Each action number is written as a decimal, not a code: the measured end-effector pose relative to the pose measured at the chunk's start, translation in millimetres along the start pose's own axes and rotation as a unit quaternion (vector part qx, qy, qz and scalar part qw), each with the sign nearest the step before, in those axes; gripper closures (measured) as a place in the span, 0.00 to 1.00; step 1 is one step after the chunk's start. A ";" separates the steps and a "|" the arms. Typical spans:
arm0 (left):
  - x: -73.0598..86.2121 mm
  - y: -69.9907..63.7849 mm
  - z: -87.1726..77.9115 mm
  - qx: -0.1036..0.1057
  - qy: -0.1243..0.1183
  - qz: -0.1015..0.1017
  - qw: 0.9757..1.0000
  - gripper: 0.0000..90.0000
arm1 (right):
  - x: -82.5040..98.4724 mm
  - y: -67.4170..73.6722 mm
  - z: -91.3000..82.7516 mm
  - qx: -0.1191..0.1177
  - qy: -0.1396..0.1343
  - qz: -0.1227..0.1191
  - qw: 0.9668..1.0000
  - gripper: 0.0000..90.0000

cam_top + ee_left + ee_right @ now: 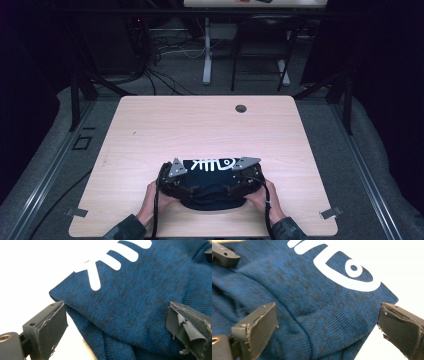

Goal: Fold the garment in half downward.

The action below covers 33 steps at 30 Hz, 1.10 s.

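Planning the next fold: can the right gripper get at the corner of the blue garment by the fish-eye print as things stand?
Probably yes. The right gripper is open over the blue garment, and that corner lies flat on the table with nothing over it.

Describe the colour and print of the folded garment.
Dark blue knit garment with a white fish-skeleton print, clearest in the right gripper view.

The folded garment (pixel 140 305) is dark blue knit cloth, matt and finely ribbed, with a smooth white fishbone print (pixel 342 272). The tabletop (pixel 200 125) is pale wood-grain laminate, smooth with a slight sheen. Each claw's pads (pixel 53 327) are matt black rubber, frayed at the edges.
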<state>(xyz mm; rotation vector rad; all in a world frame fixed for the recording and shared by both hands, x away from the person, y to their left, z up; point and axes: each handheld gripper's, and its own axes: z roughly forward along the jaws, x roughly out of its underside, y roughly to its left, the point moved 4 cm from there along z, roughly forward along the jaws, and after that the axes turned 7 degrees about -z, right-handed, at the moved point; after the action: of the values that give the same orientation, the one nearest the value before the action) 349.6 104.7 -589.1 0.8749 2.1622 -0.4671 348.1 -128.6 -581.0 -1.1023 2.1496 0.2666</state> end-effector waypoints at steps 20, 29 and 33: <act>15.7 48.3 -39.8 -0.065 -0.022 -0.044 0.997 0.00 | 22.3 -18.1 -54.9 0.043 -0.029 0.044 0.998 0.02; 22.7 69.0 -47.3 -0.087 -0.021 -0.065 0.994 0.00 | 47.6 -34.5 -64.6 0.062 -0.021 0.078 0.995 0.01; 25.9 76.3 -49.4 -0.091 -0.017 -0.075 0.993 0.00 | 59.0 -44.7 -70.9 0.074 -0.022 0.097 0.992 0.01</act>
<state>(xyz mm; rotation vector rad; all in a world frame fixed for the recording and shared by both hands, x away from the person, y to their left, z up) 366.3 197.3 -580.2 0.6033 2.2087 -0.3476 324.8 -226.7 -562.4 -0.7992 2.2015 0.2141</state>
